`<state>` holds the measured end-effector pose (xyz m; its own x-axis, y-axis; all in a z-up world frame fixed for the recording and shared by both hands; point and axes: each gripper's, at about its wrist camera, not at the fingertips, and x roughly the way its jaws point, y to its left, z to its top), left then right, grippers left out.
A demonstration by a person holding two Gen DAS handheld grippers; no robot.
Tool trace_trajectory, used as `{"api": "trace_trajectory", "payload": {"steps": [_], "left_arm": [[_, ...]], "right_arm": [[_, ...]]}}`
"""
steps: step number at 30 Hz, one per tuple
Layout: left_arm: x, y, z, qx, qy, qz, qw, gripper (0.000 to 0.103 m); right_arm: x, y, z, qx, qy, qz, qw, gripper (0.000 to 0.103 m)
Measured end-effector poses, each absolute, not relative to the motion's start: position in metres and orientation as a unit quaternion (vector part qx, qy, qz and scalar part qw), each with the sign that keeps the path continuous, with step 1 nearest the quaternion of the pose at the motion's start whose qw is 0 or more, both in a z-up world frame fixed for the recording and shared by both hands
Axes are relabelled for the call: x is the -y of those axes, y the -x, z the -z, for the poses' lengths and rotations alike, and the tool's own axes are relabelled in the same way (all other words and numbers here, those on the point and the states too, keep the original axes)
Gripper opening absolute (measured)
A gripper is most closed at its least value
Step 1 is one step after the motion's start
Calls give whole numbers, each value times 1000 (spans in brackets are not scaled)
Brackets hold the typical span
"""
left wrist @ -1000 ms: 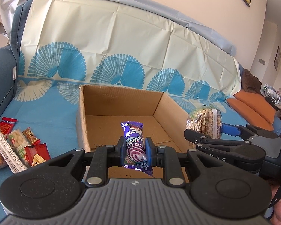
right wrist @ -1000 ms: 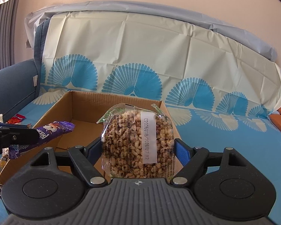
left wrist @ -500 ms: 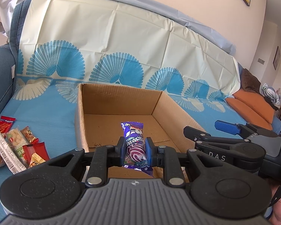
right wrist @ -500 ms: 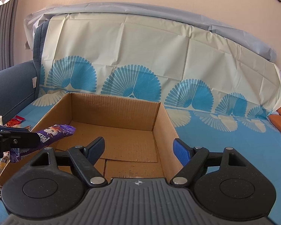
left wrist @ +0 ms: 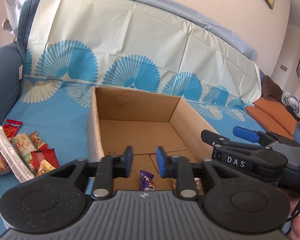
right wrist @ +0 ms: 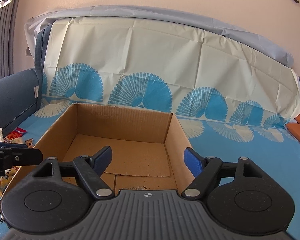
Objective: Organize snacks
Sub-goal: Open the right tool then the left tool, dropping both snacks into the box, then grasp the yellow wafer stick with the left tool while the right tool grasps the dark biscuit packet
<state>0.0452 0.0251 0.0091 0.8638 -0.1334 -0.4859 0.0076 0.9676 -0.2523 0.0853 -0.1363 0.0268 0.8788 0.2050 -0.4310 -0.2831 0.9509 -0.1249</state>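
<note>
Both grippers released over the cardboard box (left wrist: pixel 192 118); loose snacks (left wrist: pixel 20 152) lie left of it, nearest the left gripper (left wrist: pixel 144 163).

Empty right tongs (right wrist: pixel 148 158) gaping; over open cardboard box (right wrist: pixel 124 120)

1. Cardboard box (left wrist: pixel 134 108): frame centre, on sofa seat (left wrist: pixel 56 118).
2. Snack bar (left wrist: pixel 147 182): inside box, lower centre.
3. Loose snack packets (left wrist: pixel 20 150): lower left, beside box.
</note>
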Motion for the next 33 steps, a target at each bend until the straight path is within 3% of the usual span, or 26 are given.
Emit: {"api": "trace_trajectory", "payload": {"steps": [3, 5, 8, 15, 21, 33], "left_arm": [[-35, -36, -16, -249, 121, 37, 960, 9], [-45, -30, -22, -249, 125, 43, 959, 9], [-64, -21, -35, -240, 121, 51, 962, 9], [-137, -11, -50, -234, 86, 31, 968, 10], [-208, -12, -20, -297, 192, -77, 932, 10], [-200, -39, 18, -383, 185, -42, 904, 22]], "right_arm": [[129, -84, -31, -207, 76, -133, 966, 67], [124, -83, -33, -208, 60, -142, 966, 53], [115, -80, -36, -208, 33, -155, 965, 43], [80, -64, -39, -212, 9, -202, 956, 43], [37, -38, -40, -201, 33, -273, 940, 43], [-61, -10, 9, -272, 180, -353, 877, 44]]}}
